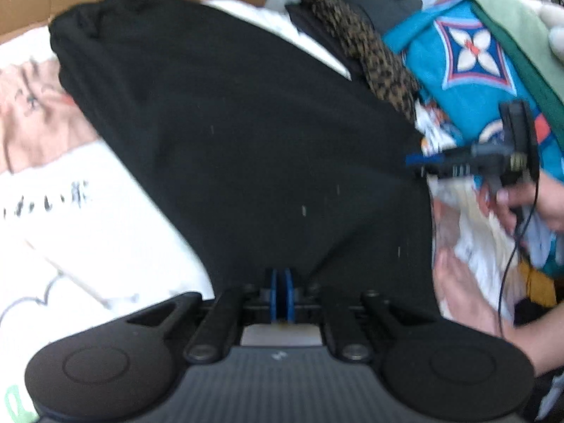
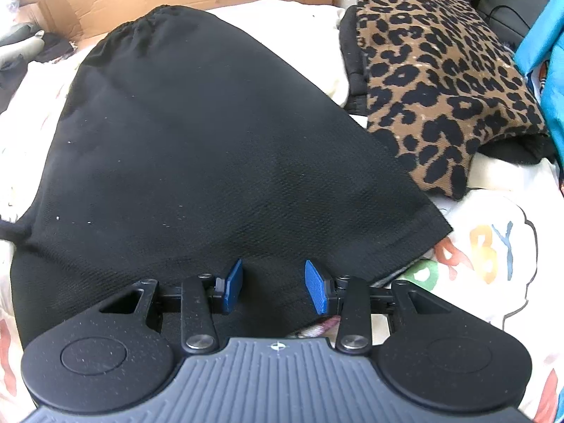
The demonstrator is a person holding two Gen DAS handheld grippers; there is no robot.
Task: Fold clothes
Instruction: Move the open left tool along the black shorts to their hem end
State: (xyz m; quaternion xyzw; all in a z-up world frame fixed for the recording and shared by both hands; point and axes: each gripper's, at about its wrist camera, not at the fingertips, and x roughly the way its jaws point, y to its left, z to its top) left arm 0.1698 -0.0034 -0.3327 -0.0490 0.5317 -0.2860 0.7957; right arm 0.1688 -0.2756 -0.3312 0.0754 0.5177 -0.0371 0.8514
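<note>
Left gripper (image 1: 281,294) is what I have clenched on the near hem of the black knitted garment (image 2: 197,134), while my right gripper (image 2: 274,287) hovers with blue pads (image 2: 232,285) parted over that hem, holding nothing. To fold cleanly, I'd pinch both corners and carry them evenly toward the gathered waistband. Garment lies flat on the printed white bedsheet (image 2: 493,246), beside a folded leopard-print cloth (image 2: 440,70).
</note>
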